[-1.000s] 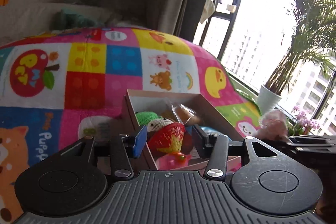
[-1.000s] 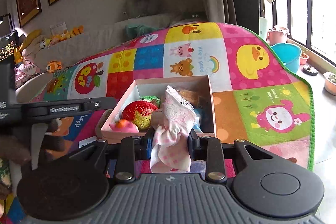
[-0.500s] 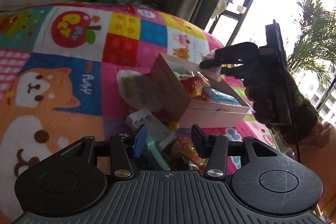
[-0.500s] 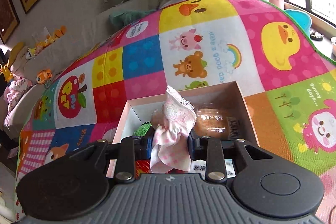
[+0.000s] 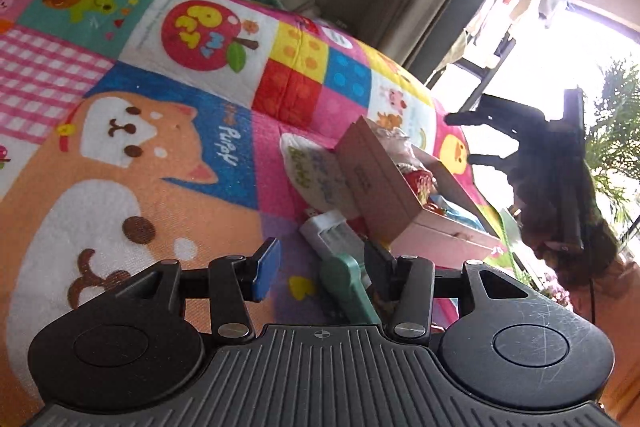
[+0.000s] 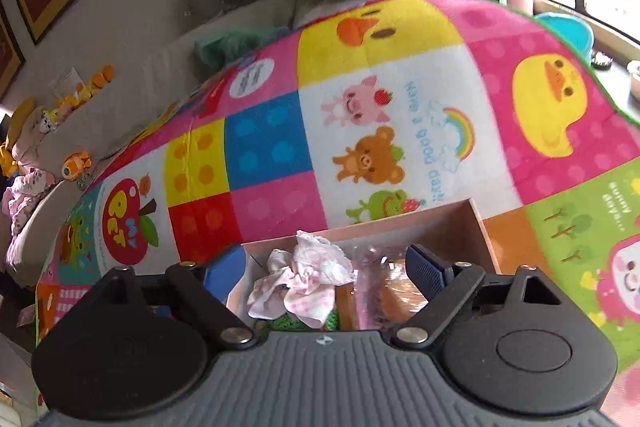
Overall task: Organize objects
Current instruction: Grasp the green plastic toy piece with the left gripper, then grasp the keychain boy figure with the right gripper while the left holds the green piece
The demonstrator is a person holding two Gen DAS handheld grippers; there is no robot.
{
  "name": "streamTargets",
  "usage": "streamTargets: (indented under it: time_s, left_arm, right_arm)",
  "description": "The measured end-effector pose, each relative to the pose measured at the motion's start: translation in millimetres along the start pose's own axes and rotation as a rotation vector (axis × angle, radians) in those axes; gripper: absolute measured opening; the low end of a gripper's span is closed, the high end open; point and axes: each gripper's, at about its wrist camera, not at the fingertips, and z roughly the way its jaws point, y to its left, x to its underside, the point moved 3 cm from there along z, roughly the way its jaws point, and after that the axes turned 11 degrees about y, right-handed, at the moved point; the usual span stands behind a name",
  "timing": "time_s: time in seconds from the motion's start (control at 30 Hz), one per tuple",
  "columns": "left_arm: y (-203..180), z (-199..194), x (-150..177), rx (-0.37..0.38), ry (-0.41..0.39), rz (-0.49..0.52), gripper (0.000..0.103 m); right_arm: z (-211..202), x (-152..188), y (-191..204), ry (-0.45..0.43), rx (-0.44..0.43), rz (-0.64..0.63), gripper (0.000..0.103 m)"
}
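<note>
Reading "Puppy" on mat (image 5: 224,147) | right gripper (image 6: 324,267) jaws just spread, cloth (image 6: 304,279) free | left gripper (image 5: 320,267) jaws spread

From the left wrist we look low across the play mat (image 5: 152,155) toward the box (image 5: 384,183), seen from its side, with the window behind. From the right wrist we hover close above that same box (image 6: 476,227), facing the wall.
</note>
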Motion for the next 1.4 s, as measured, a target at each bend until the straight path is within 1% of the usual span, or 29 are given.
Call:
streamTargets:
  time_s: [0.03, 0.07, 0.1, 0.13, 0.23, 0.3, 0.43, 0.5, 0.53, 0.57, 0.6, 0.63, 0.7, 0.73, 0.83, 1.0, 1.07, 1.1, 1.23, 1.27, 1.3, 1.37, 1.4]
  left_arm:
    - [-1, 0, 0, -0.005, 0.001, 0.005, 0.051]
    - [-4, 1, 1, -0.011, 0.004, 0.014, 0.051]
    - [-7, 3, 1, -0.018, 0.011, 0.022, 0.051]
    - [-12, 5, 3, -0.022, 0.025, 0.038, 0.051]
    - [-31, 12, 9, -0.036, 0.074, 0.101, 0.051]
    - [-43, 20, 12, -0.065, 0.099, 0.134, 0.051]
    - [-58, 37, 15, -0.114, 0.125, 0.146, 0.051]
    - [-62, 47, 13, -0.169, 0.133, 0.148, 0.051]
    - [-62, 53, 11, -0.213, 0.137, 0.147, 0.051]
    - [-61, 58, 10, -0.251, 0.142, 0.142, 0.051]
    - [-60, 62, 9, -0.277, 0.146, 0.135, 0.051]
    - [-57, 65, 10, -0.296, 0.153, 0.13, 0.053]
    - [-55, 64, 11, -0.315, 0.162, 0.147, 0.046]
    - [-55, 61, 12, -0.329, 0.159, 0.166, 0.039]
    - [-50, 47, 15, -0.36, 0.167, 0.196, 0.033]
    - [-37, 24, 21, -0.366, 0.198, 0.213, 0.033]
    - [-32, 19, 23, -0.353, 0.201, 0.212, 0.033]
    - [-30, 18, 24, -0.34, 0.21, 0.209, 0.033]
    - [-30, 16, 29, -0.309, 0.211, 0.218, 0.034]
    - [-31, 18, 30, -0.3, 0.207, 0.217, 0.034]
    - [-31, 19, 29, -0.292, 0.201, 0.209, 0.034]
    - [-31, 24, 27, -0.289, 0.184, 0.192, 0.034]
    - [-32, 27, 26, -0.292, 0.177, 0.187, 0.034]
  right_arm:
    - [-13, 8, 0, -0.019, 0.012, -0.024, 0.092]
    - [-24, 18, 1, -0.037, 0.018, -0.048, 0.098]
    - [-37, 31, 1, -0.057, 0.022, -0.08, 0.102]
    - [-48, 45, 3, -0.07, 0.029, -0.113, 0.103]
    - [-68, 89, 8, -0.079, 0.066, -0.226, 0.103]
    - [-75, 123, 12, -0.075, 0.095, -0.303, 0.103]
    - [-75, 183, 19, -0.069, 0.163, -0.428, 0.103]
    - [-76, 207, 22, -0.094, 0.198, -0.445, 0.103]
    - [-76, 216, 22, -0.104, 0.206, -0.438, 0.103]
    - [-75, 223, 22, -0.094, 0.203, -0.431, 0.103]
    - [-73, 229, 21, -0.06, 0.189, -0.425, 0.103]
    - [-70, 233, 21, -0.015, 0.164, -0.424, 0.103]
    - [-66, 240, 20, 0.032, 0.128, -0.411, 0.103]
    - [-66, 243, 21, 0.042, 0.114, -0.407, 0.103]
    - [-68, 248, 31, 0.048, 0.062, -0.419, 0.103]
    - [-59, 252, 65, 0.053, 0.012, -0.494, 0.103]
    - [-48, 250, 74, 0.063, 0.026, -0.52, 0.103]
    - [-44, 249, 76, 0.063, 0.057, -0.53, 0.103]
    - [-45, 240, 63, -0.034, 0.251, -0.547, 0.103]
    - [-46, 237, 57, -0.044, 0.282, -0.538, 0.103]
    - [-48, 236, 51, -0.038, 0.277, -0.525, 0.103]
    - [-53, 235, 44, 0.001, 0.204, -0.49, 0.103]
    - [-54, 236, 42, 0.027, 0.154, -0.477, 0.103]
